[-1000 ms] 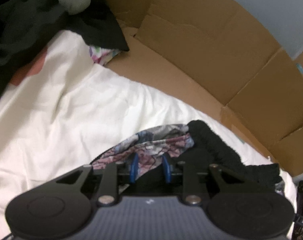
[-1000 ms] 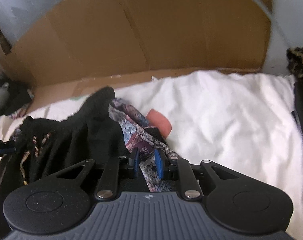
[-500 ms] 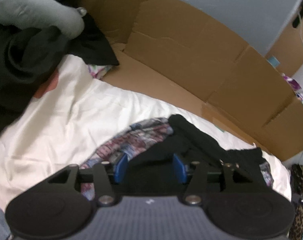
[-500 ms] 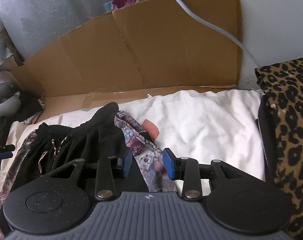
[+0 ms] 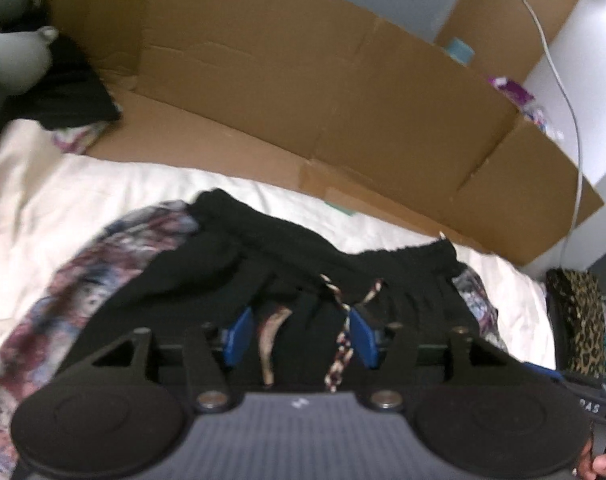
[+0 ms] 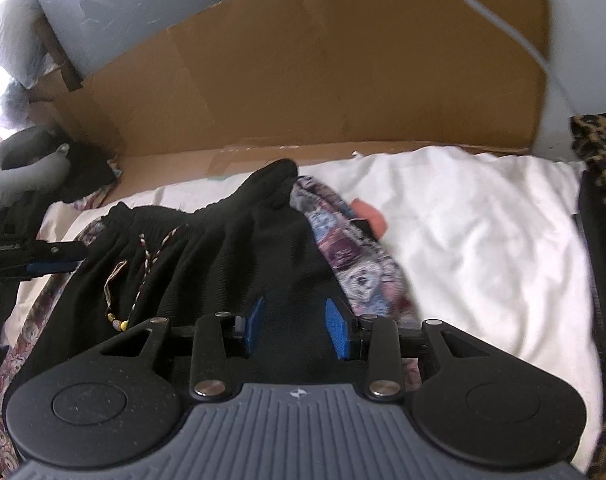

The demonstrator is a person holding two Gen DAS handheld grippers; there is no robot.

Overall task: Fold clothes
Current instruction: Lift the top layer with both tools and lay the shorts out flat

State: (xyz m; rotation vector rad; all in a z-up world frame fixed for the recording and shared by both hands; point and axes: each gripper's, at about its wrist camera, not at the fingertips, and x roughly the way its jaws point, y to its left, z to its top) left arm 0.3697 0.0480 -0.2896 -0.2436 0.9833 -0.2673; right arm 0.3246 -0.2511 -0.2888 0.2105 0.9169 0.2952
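Both your left claw [image 5: 299, 334] and right claw [image 6: 295, 326] gape empty over the soft, limp black shorts [image 6: 231, 248]; pinch the thick gathered waistband [image 5: 403, 260].

shorts [image 6: 207, 248] on sheet [image 6: 483, 232]; cardboard [image 6: 323, 80] behind

One black garment [image 6: 231, 256], one patterned garment [image 6: 359, 264], two cardboard sheets [image 5: 303, 92]

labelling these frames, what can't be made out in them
- Lower part of the black shorts: both views, hidden behind the gripper bodies.
- Patterned lining: print blurred in both views.
- Drawstring ends: left view, cut off by the left gripper.
- Peach patch: right view, partly covered; identity unclear.
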